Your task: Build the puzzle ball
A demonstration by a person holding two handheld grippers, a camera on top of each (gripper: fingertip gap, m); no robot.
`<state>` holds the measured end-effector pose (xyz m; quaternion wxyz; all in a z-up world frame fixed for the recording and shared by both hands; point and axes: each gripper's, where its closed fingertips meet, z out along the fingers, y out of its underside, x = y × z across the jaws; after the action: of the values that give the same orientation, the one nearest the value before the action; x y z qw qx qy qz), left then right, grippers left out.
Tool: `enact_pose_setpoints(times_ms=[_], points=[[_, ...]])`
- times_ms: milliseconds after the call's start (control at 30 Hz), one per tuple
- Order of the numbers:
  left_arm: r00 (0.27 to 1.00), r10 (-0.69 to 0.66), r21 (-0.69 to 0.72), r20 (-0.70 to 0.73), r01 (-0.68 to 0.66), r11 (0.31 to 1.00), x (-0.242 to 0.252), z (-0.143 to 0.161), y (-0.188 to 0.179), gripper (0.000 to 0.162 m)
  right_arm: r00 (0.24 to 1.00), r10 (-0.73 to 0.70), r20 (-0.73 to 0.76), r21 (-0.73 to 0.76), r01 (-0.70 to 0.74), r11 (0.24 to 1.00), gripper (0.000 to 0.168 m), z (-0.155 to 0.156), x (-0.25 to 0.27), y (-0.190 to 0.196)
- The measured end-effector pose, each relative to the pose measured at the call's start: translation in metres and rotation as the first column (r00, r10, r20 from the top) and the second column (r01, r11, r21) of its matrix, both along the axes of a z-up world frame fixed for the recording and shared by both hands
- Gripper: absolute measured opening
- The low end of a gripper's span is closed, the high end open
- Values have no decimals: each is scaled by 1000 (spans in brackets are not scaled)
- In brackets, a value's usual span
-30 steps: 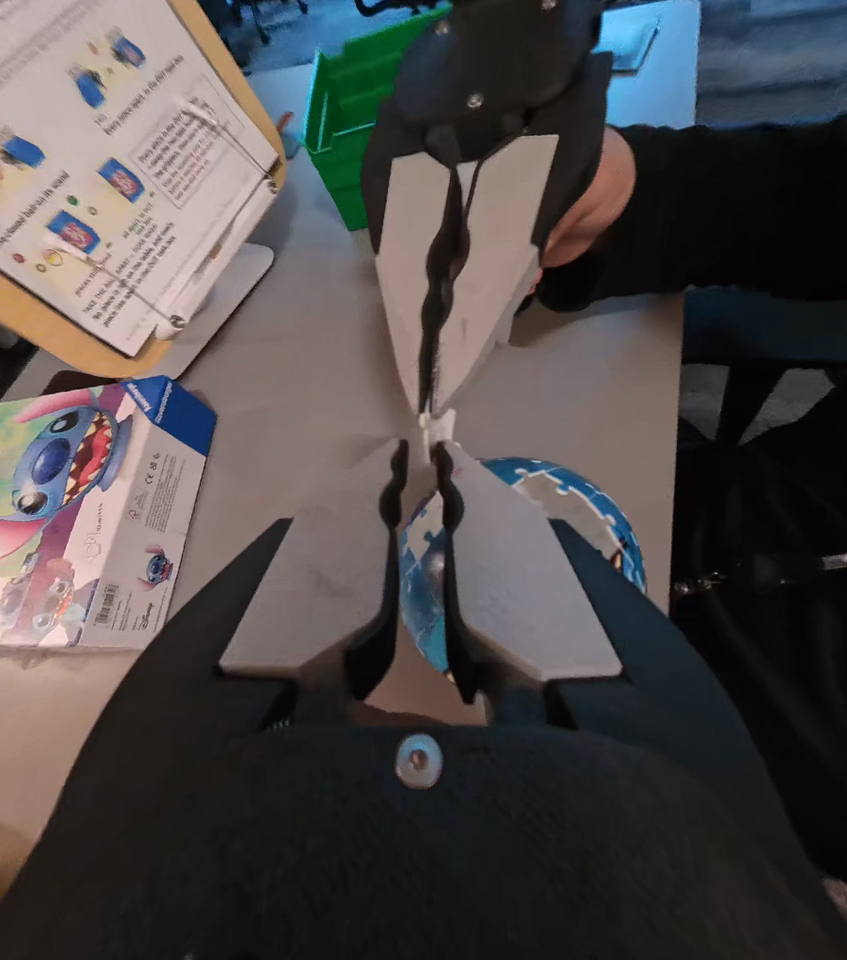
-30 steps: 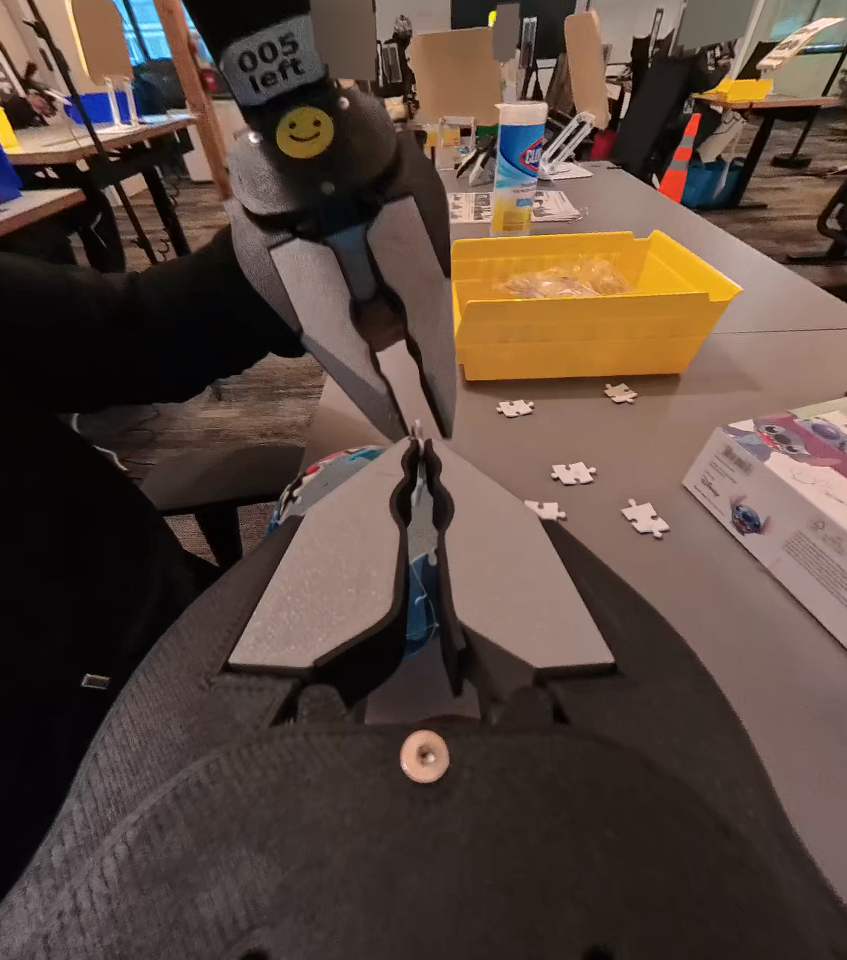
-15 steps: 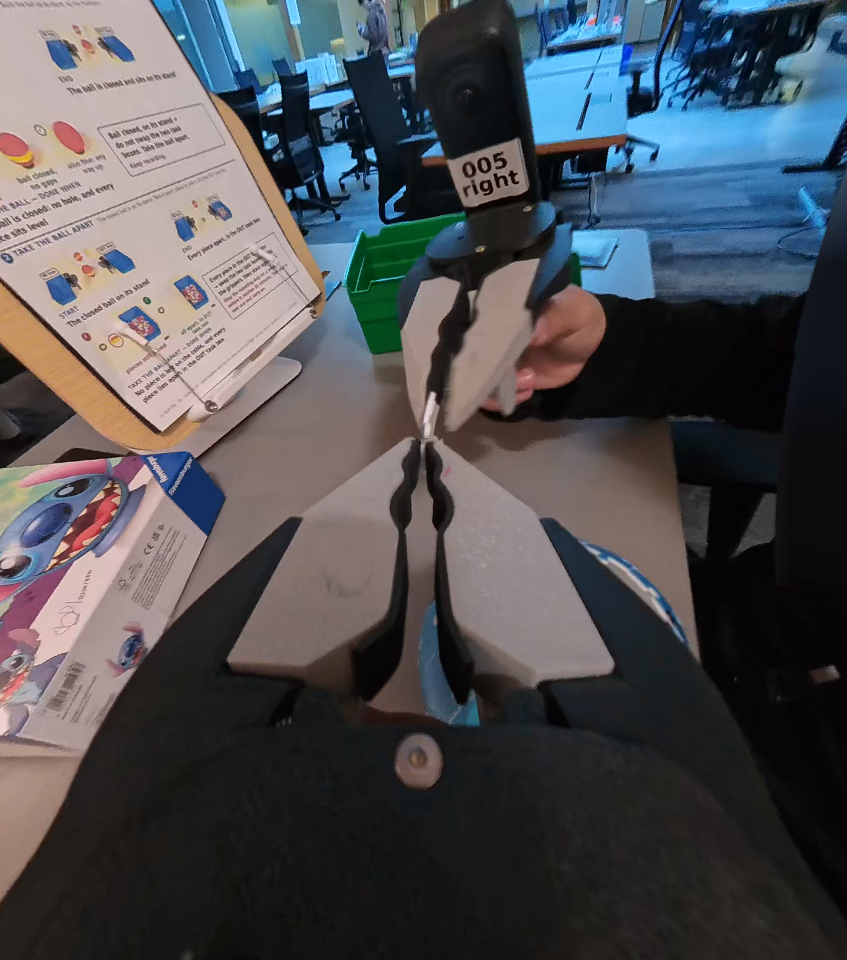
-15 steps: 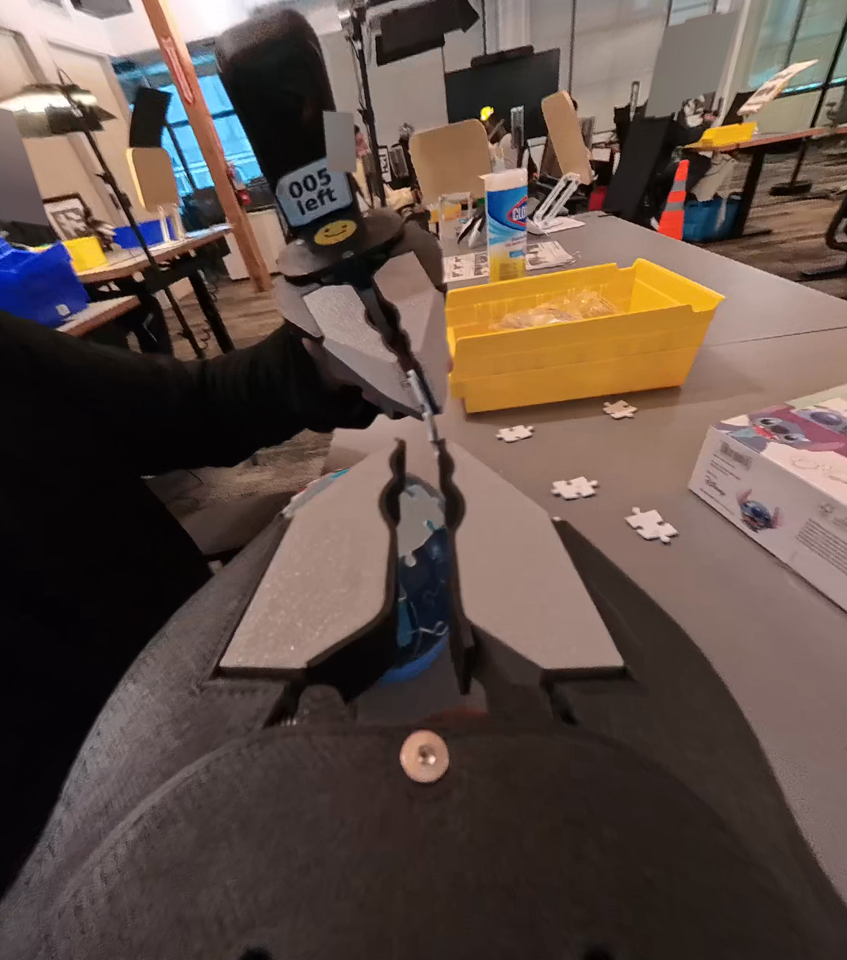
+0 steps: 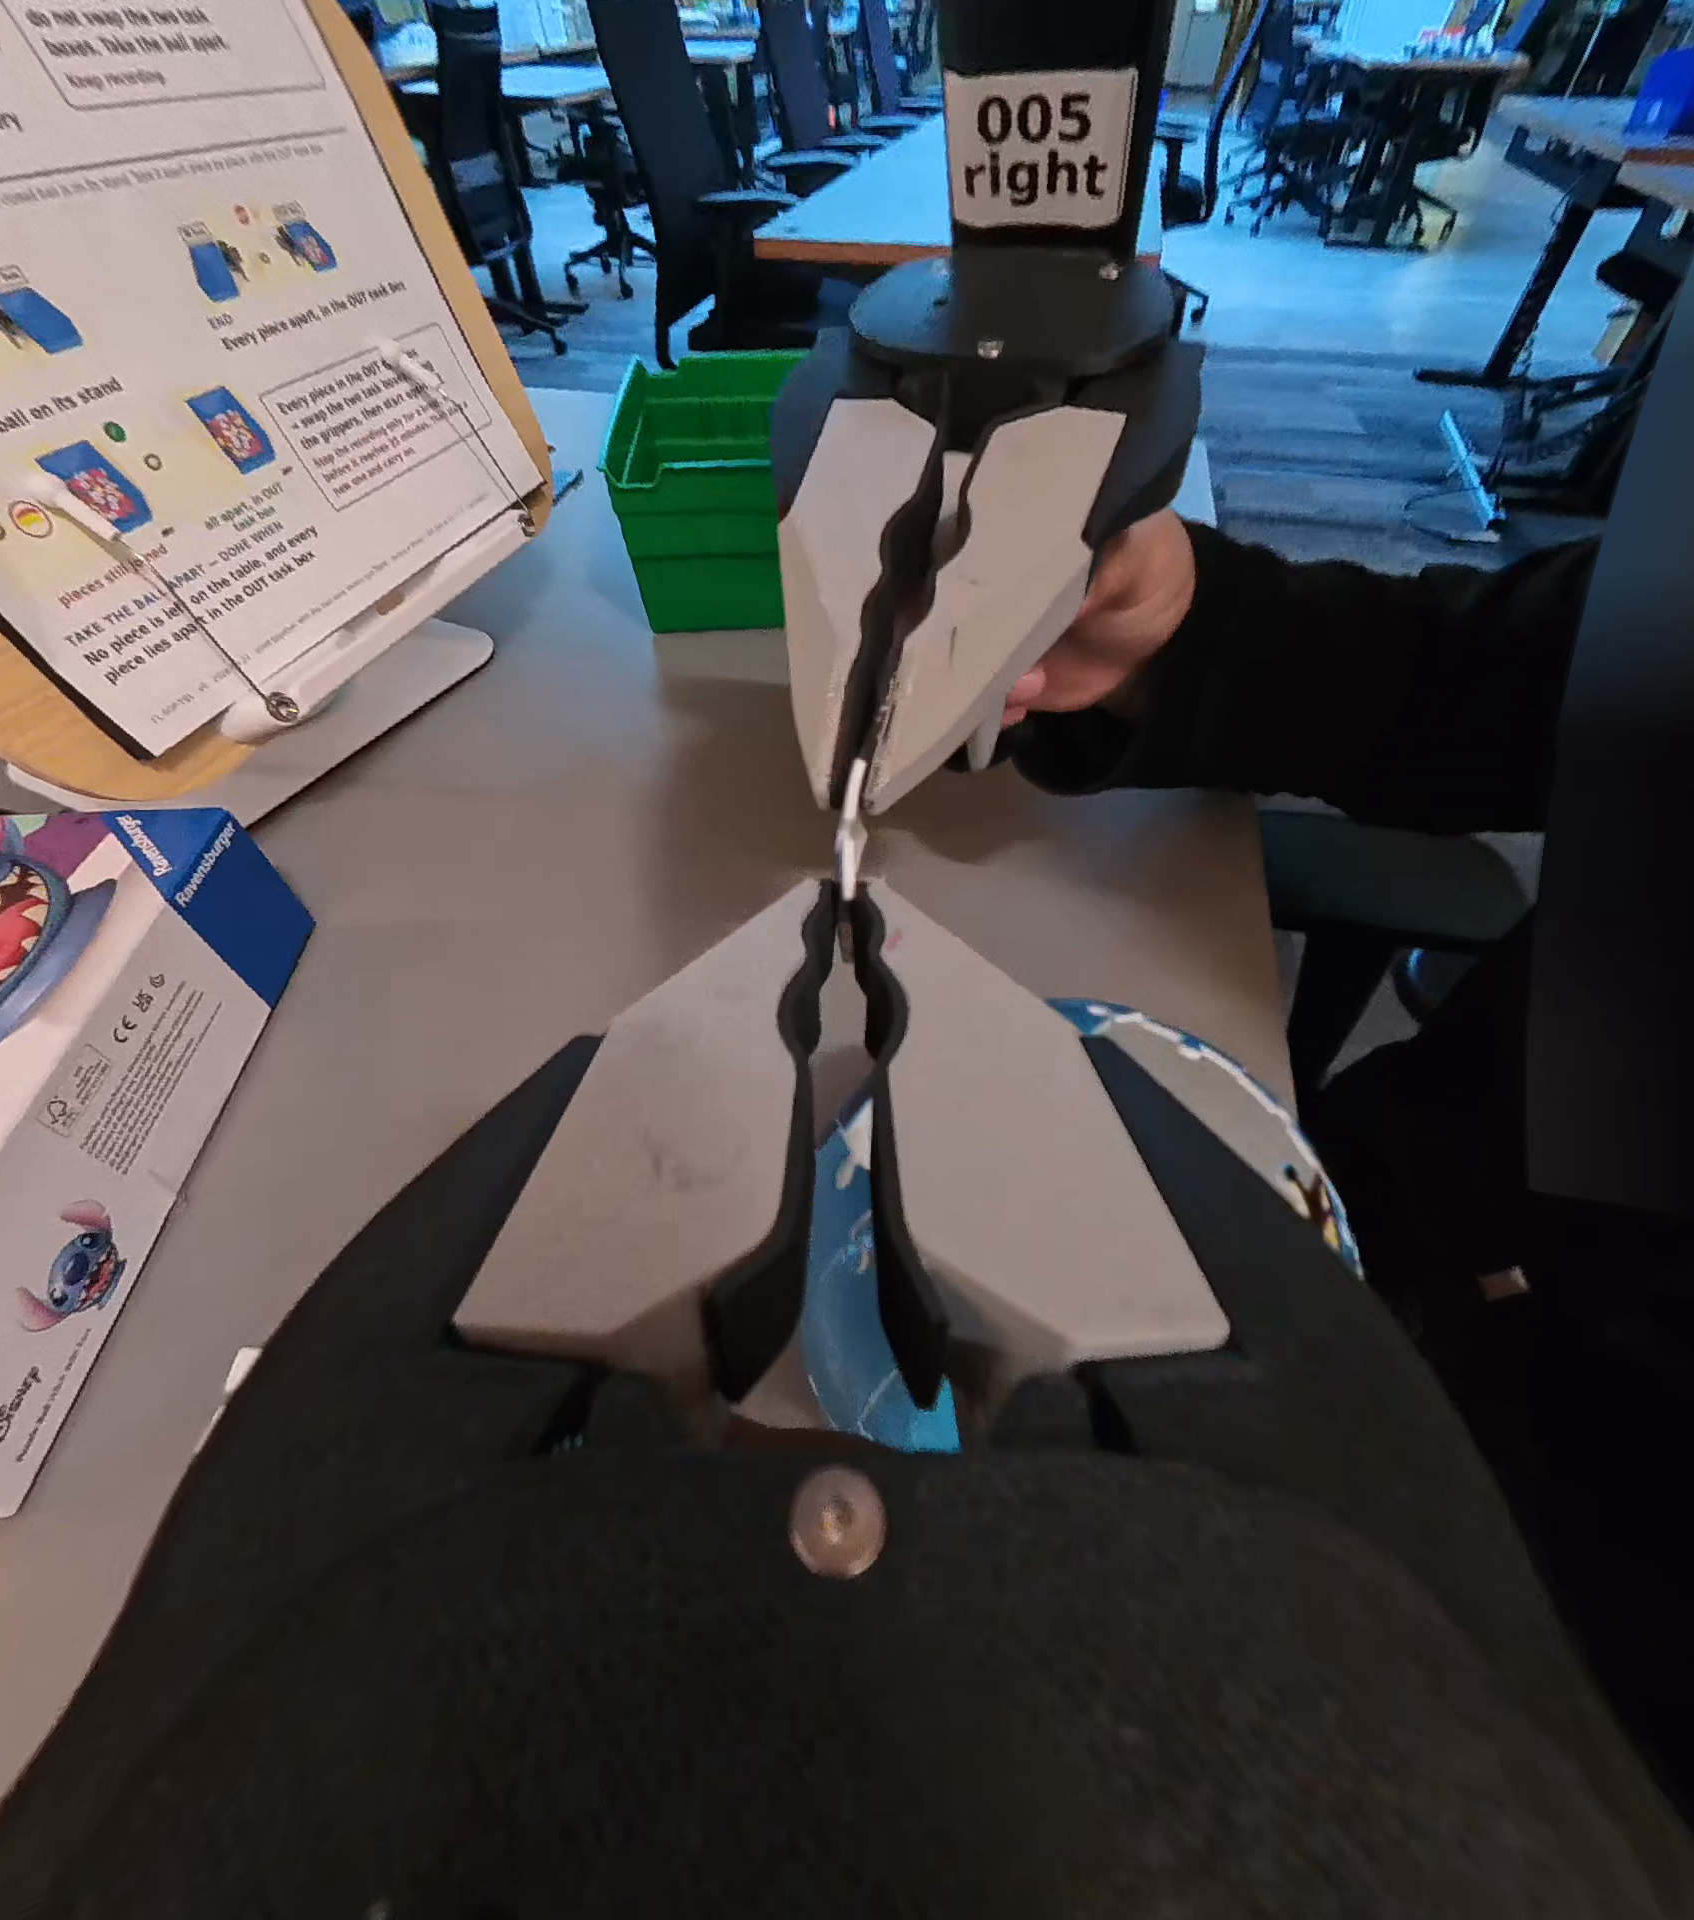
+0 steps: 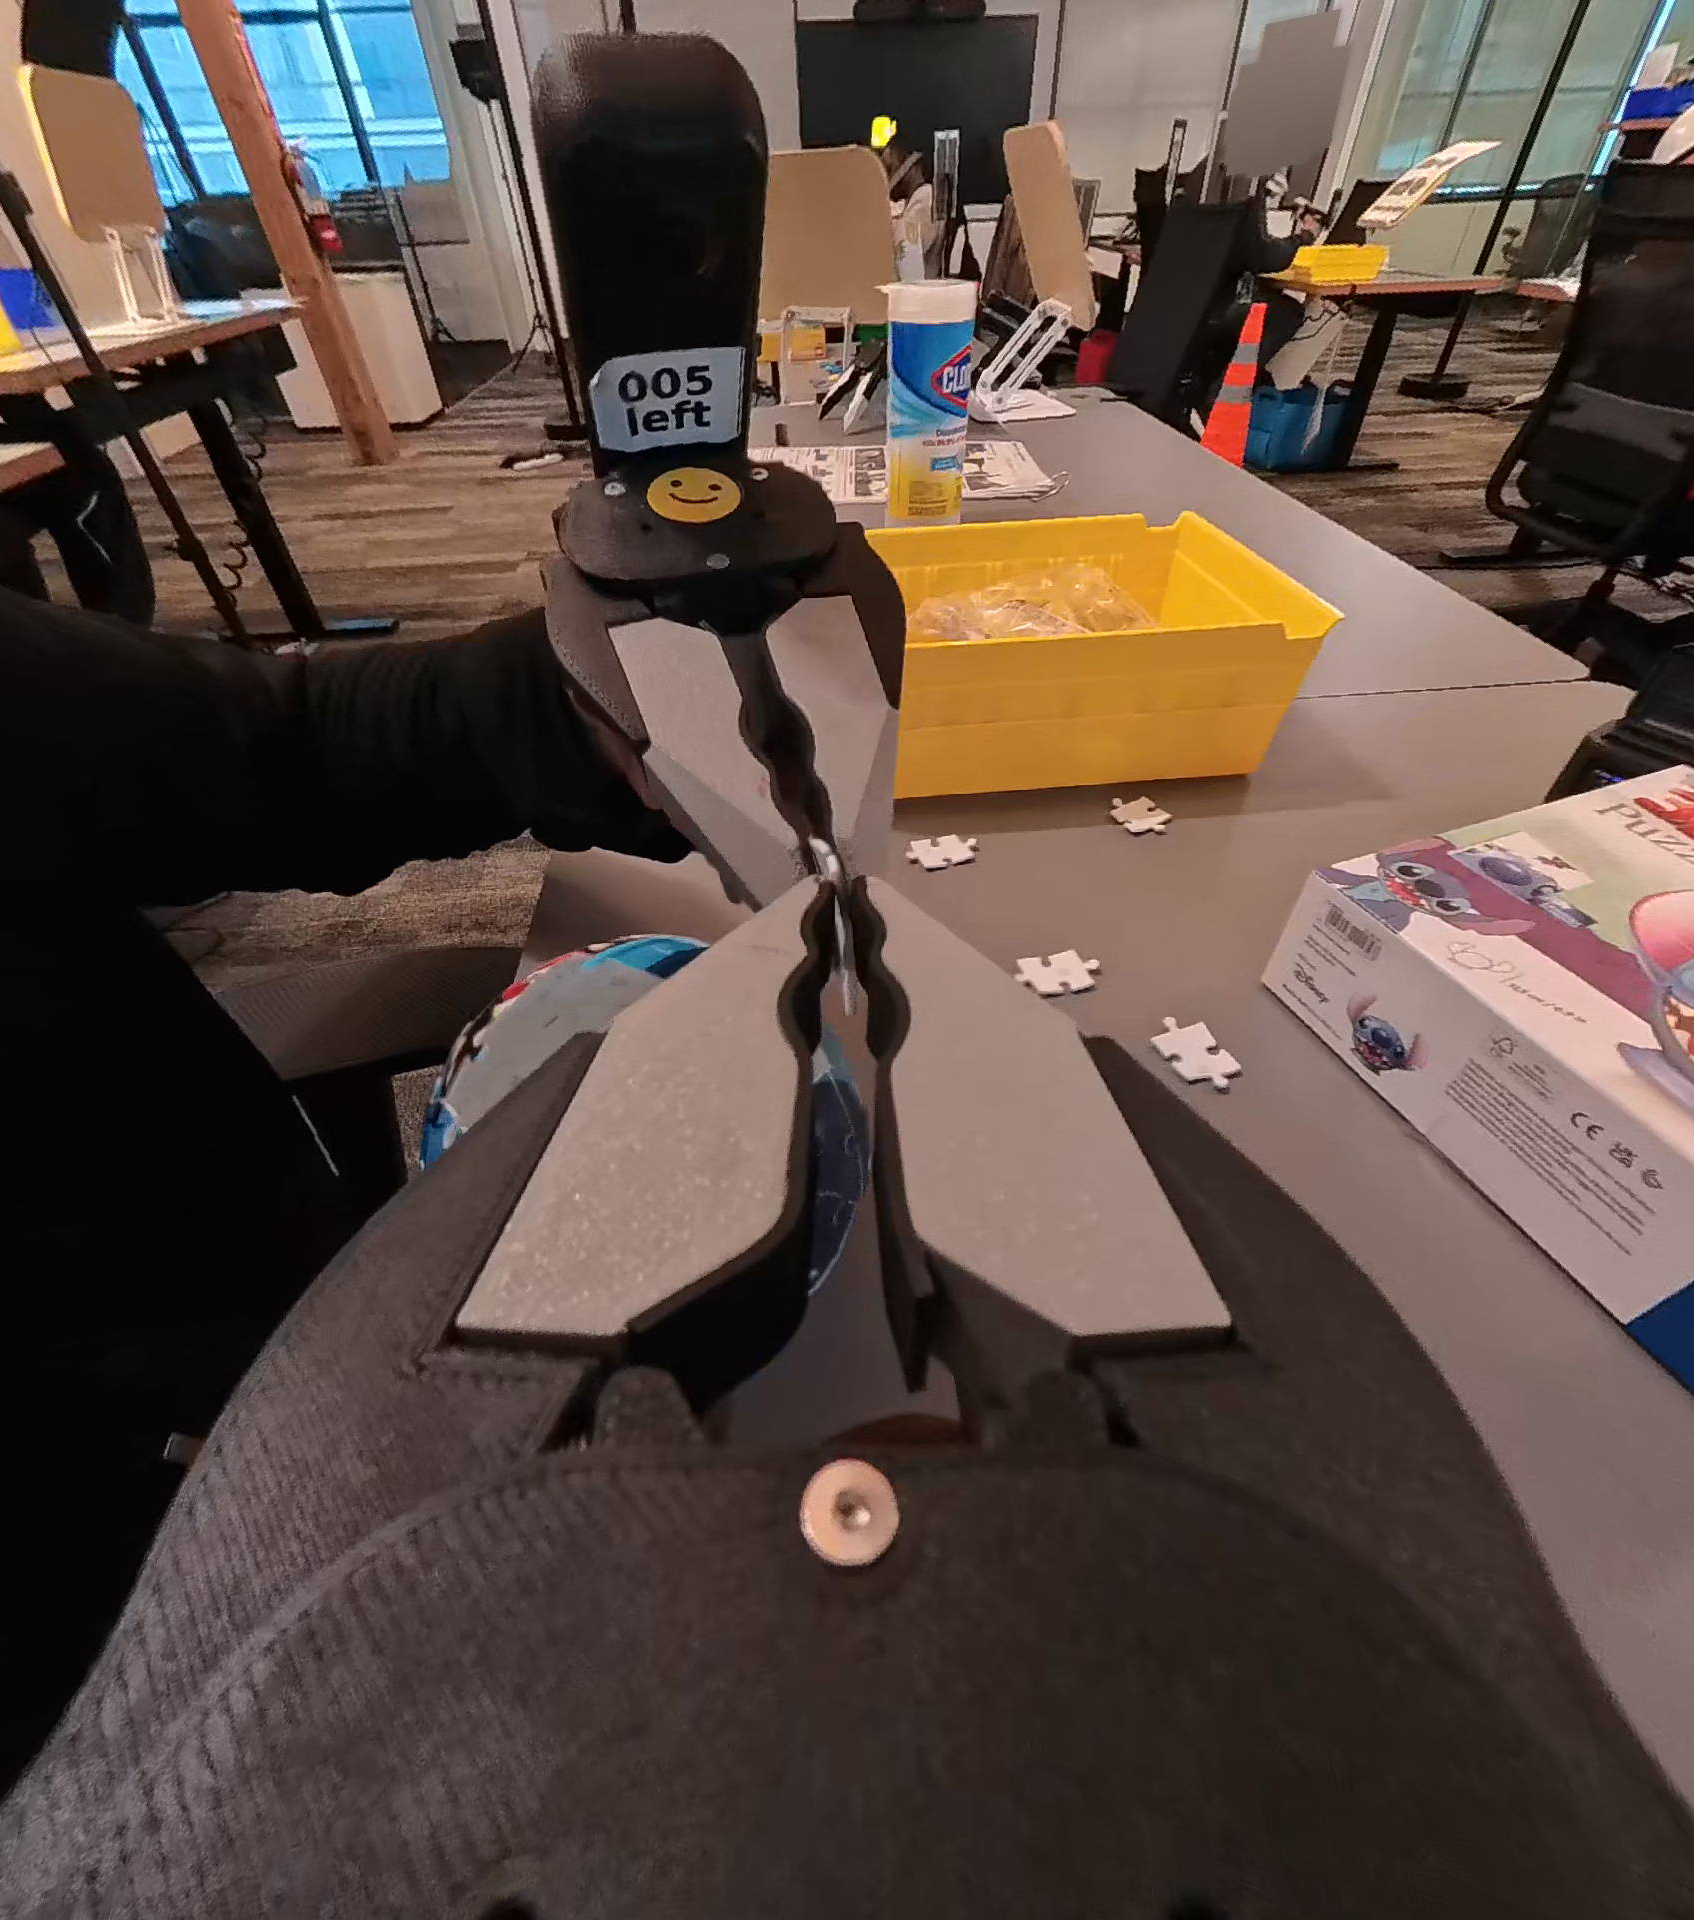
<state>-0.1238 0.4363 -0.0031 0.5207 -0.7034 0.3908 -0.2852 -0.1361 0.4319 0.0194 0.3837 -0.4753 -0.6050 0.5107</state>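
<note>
A small white puzzle piece (image 5: 851,840) hangs edge-on between the two grippers' tips, above the table. My left gripper (image 5: 841,906) is shut on its near end. My right gripper (image 5: 849,798), facing it, is shut on the other end. In the right wrist view the piece (image 6: 845,971) shows inside my right gripper (image 6: 835,896), with the left gripper (image 6: 815,854) tip to tip against it. The partly built blue puzzle ball (image 5: 1227,1091) sits below at the table's edge, mostly hidden behind the fingers; it also shows in the right wrist view (image 6: 552,997).
Several loose white pieces (image 6: 1056,974) lie on the grey table before a yellow bin (image 6: 1082,727). The puzzle box (image 6: 1549,1049) lies to the right and shows in the left wrist view (image 5: 64,1122). A green bin (image 5: 708,509) and an instruction stand (image 5: 157,436) stand behind. Both grippers' tips are close together, under 4 cm apart.
Both grippers have risen and tilted up away from the ball, staying tip to tip. The white piece has stayed pinched between them, and the ball has dropped lower in both views.
</note>
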Motion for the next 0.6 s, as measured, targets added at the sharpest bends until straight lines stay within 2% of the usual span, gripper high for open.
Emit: enact_pose_setpoints(times_ms=[100,233,333,433,600], points=[[996,0,17,-89,1,1000,-3,-9,-5,2,999,-15,35,114,11,993,0,-11,2,-4],[995,10,82,-104,-1,997,-30,1,-17,6,999,1,41,225,-10,974,0,-17,14,-10],[975,62,163,-215,-27,986,-53,-3,-19,11,999,-12,35,303,1,953,0,-21,21,-7],[950,103,225,-294,-36,974,-65,-7,-16,11,996,15,-85,435,24,900,0,-14,27,-12],[966,23,145,-259,16,989,-69,-27,-9,13,973,87,-212,612,63,788,0,-10,31,-24]])
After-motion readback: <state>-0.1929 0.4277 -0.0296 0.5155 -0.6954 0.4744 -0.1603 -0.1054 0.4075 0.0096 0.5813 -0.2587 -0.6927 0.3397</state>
